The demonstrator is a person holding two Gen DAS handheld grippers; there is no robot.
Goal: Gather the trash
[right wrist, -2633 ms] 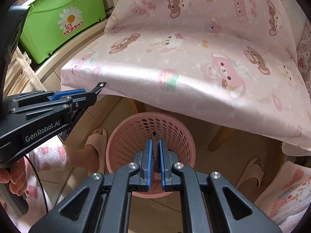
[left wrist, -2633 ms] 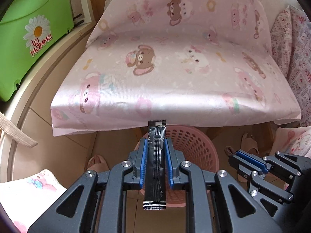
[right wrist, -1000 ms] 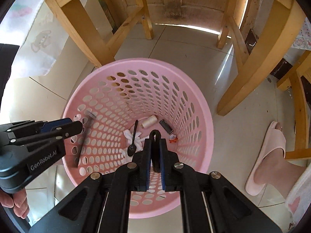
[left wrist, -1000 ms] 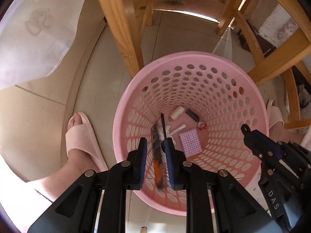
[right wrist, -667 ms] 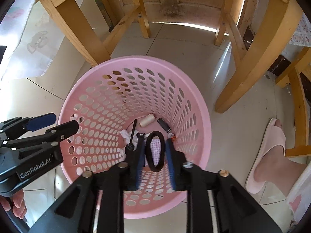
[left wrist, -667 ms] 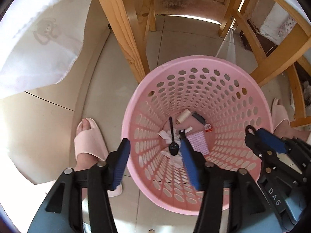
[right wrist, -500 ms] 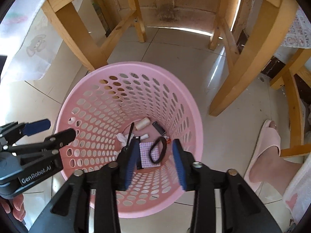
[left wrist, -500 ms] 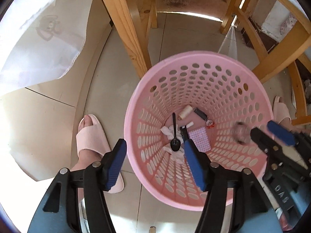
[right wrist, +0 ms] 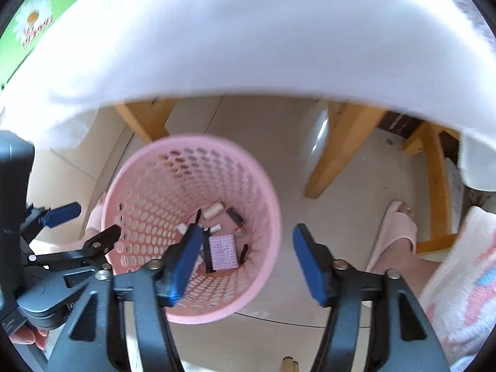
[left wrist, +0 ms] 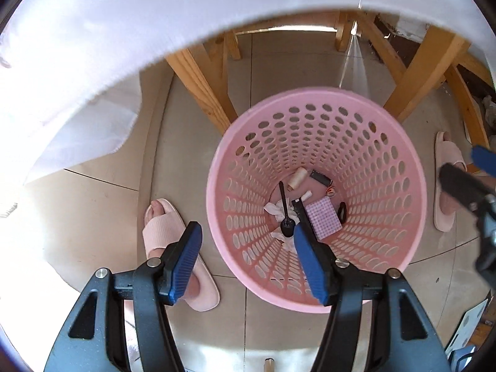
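A pink perforated basket (left wrist: 387, 186) stands on the floor under a table. At its bottom lie a long black sachet (left wrist: 302, 214), a black hair tie (left wrist: 342, 210), a pink checked packet (left wrist: 324, 218), a black spoon (left wrist: 283, 207) and a thread spool (left wrist: 297, 178). My left gripper (left wrist: 245, 232) hangs open and empty above the basket's near left rim. My right gripper (right wrist: 247, 232) is above the basket's (right wrist: 192, 142) right rim. Its jaws are opening with nothing between them. The hair tie (right wrist: 244, 252) lies beside the checked packet (right wrist: 221, 251).
A white tablecloth (left wrist: 124, 31) overhangs the top of both views. Wooden table legs (left wrist: 201, 83) stand behind the basket. A person's feet in pink slippers (left wrist: 173, 232) flank it on the tiled floor. A green box (right wrist: 28, 21) shows at the upper left.
Both grippers opened over the basket and let go. The black sachet and the hair tie now lie at its bottom. Both grippers have risen, and the tablecloth's edge fills the top.
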